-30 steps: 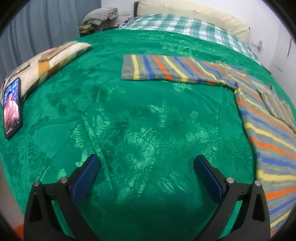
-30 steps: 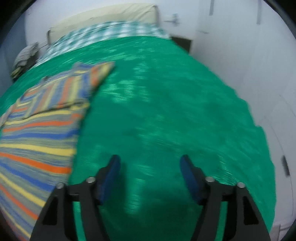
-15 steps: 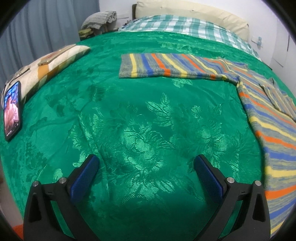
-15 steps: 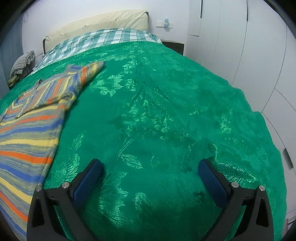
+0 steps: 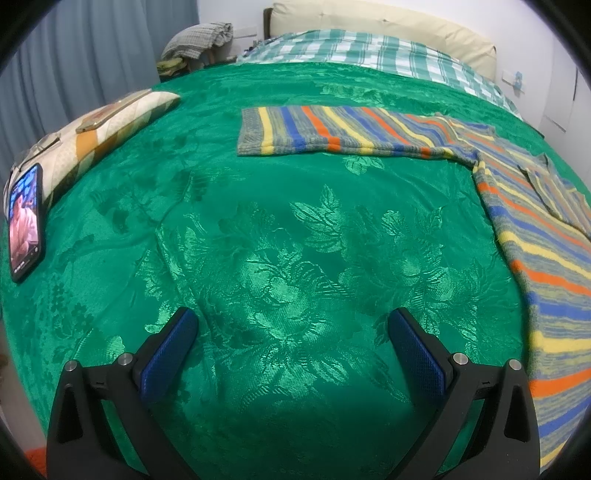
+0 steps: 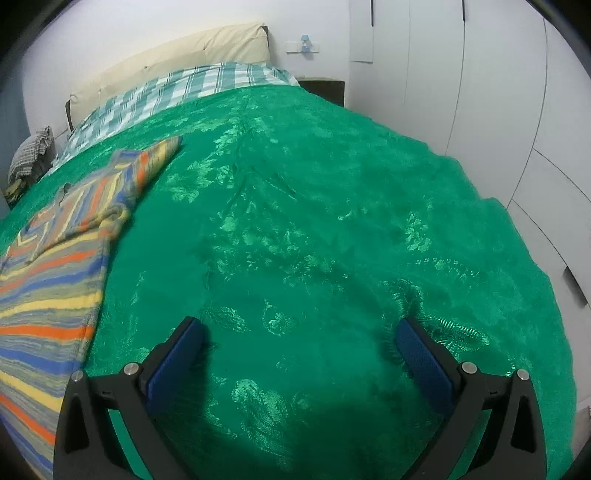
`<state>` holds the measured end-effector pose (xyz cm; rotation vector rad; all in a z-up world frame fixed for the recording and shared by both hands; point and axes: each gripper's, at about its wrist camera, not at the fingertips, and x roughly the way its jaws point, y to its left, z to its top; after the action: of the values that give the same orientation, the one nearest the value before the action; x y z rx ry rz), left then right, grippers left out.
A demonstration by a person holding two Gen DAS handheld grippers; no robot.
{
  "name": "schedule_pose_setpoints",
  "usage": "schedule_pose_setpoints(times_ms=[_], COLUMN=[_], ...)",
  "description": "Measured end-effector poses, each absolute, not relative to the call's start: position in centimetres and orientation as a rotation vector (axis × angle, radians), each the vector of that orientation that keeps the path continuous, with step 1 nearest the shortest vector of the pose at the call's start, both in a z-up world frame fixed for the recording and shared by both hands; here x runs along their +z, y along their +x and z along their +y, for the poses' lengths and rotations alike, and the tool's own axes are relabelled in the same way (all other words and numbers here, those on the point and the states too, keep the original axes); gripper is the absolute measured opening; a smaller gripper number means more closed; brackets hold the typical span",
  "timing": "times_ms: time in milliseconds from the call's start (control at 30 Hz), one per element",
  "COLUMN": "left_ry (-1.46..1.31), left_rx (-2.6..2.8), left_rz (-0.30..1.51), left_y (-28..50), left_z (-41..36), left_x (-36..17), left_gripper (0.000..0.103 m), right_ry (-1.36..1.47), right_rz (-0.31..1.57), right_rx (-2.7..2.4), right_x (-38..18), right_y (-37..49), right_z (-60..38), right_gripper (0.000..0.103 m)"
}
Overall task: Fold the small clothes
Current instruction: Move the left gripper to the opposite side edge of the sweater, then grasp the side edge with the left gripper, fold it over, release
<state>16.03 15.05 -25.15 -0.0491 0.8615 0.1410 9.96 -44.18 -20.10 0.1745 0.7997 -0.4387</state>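
Note:
A striped sweater (image 5: 524, 229) in yellow, blue, orange and grey lies flat on the green bedspread (image 5: 280, 229). Its one sleeve (image 5: 332, 129) stretches out to the left in the left wrist view. In the right wrist view the sweater (image 6: 48, 280) fills the left edge, and its other sleeve (image 6: 122, 184) is folded in over the body. My left gripper (image 5: 291, 325) is open above bare bedspread, left of the sweater. My right gripper (image 6: 299, 332) is open wide over bare bedspread (image 6: 332, 229), right of the sweater. Neither holds anything.
A phone (image 5: 24, 221) with a lit screen lies at the bed's left edge beside a patterned pillow (image 5: 96, 129). A checked sheet (image 5: 369, 51) and cream headboard (image 5: 388, 26) are at the far end. White wardrobe doors (image 6: 498, 92) stand close on the right.
The right gripper's jaws spread from partly closed to wide open and its view steadied from blur. The left gripper stayed almost still and open.

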Motion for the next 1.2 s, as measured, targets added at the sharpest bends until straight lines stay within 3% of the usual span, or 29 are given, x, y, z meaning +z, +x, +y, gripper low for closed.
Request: schedule_pose_setpoints(times_ms=[333,400,500,633,767,833,933,967,1000,1067,1200], left_ry=[-0.045,-0.080,-0.237,-0.442,-0.578,-0.612,-0.604,-0.567,-0.563,-0.594,-0.358], left_rx=[0.130,0.099,-0.002,-0.040,-0.019,0.041,0.084,0.098,0.096,0.085,-0.041], left_rz=[0.882,0.903,0.792,0.794,0.916,0.980,1.050,1.043,1.056,1.050,0.897], left_y=[16.1,16.2,16.4,22.6,30.6,32.6,34.2,34.3,34.4,34.7,35.4], left_z=[15.0,15.3,17.7,22.2,25.2,26.0,25.7,25.3,25.0,24.5,17.7], left_x=[-24.8,-23.7,-19.5,-17.1,-19.6,-21.5,-23.4,-23.2,-23.1,-21.9,-13.5], left_gripper=[0.102,0.101,0.102,0.102,0.100,0.092,0.066,0.025,0.005,0.002,0.002], right_ry=[0.171,0.167,0.167,0.165,0.163,0.163,0.163,0.163,0.163,0.162,0.163], right_rz=[0.796,0.798,0.799,0.800,0.801,0.801,0.801,0.801,0.801,0.801,0.801], right_rx=[-0.439,-0.441,-0.442,-0.443,-0.444,-0.444,-0.445,-0.445,-0.444,-0.444,-0.444], right_x=[-20.3,-20.3,-20.3,-20.3,-20.3,-20.3,-20.3,-20.3,-20.3,-20.3,-20.3], right_y=[10.0,10.1,10.1,10.1,10.1,10.1,10.1,10.1,10.1,10.1,10.1], right_z=[-44.1,-44.1,-44.1,-44.1,-44.1,-44.1,-44.1,-44.1,-44.1,-44.1,-44.1], right_gripper=[0.103,0.103,0.103,0.103,0.103,0.103,0.103,0.103,0.103,0.103,0.103])
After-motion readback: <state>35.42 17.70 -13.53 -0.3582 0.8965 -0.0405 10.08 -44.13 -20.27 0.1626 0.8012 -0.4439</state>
